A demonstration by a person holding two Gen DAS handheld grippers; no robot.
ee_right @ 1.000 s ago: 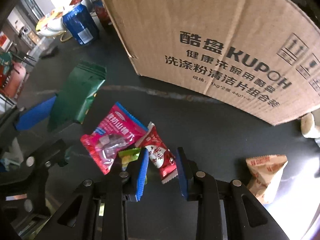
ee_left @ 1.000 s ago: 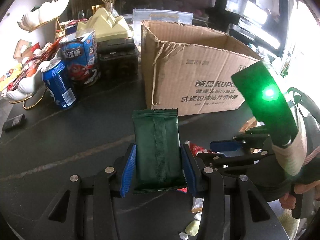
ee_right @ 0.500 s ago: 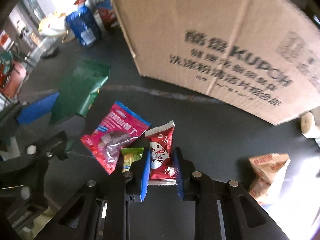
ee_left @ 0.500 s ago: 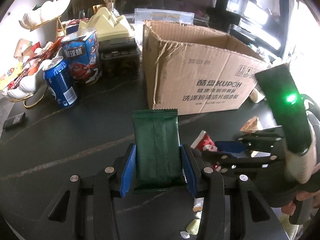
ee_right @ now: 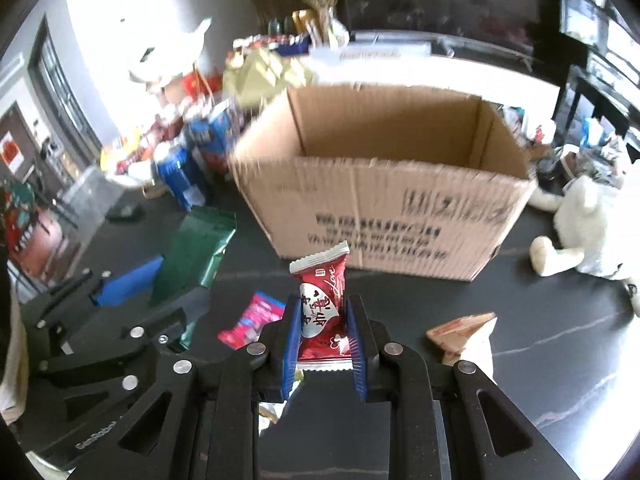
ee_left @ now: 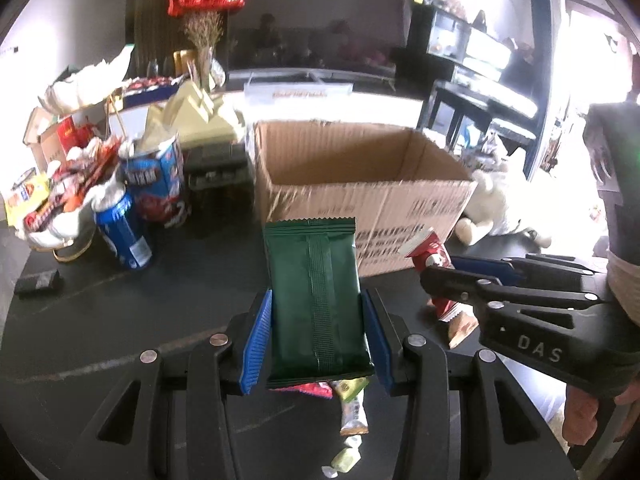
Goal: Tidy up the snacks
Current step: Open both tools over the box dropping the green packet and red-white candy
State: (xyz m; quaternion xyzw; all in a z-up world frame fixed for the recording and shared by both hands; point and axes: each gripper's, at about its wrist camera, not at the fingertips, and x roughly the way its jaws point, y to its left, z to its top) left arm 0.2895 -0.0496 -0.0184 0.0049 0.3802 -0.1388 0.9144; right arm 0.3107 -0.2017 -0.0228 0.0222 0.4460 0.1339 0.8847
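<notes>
Simultaneously, a green packet was clamped by the left gripper, a red candy by the right gripper, both before the cardboard box.

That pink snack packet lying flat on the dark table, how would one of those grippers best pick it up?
The pink packet lies flat and slanted on the table, so I would bring a hand-held gripper down from above and pinch across its narrow width, near the middle, not the thin crimped ends. Both grippers are full now, so one must unload first.
</notes>
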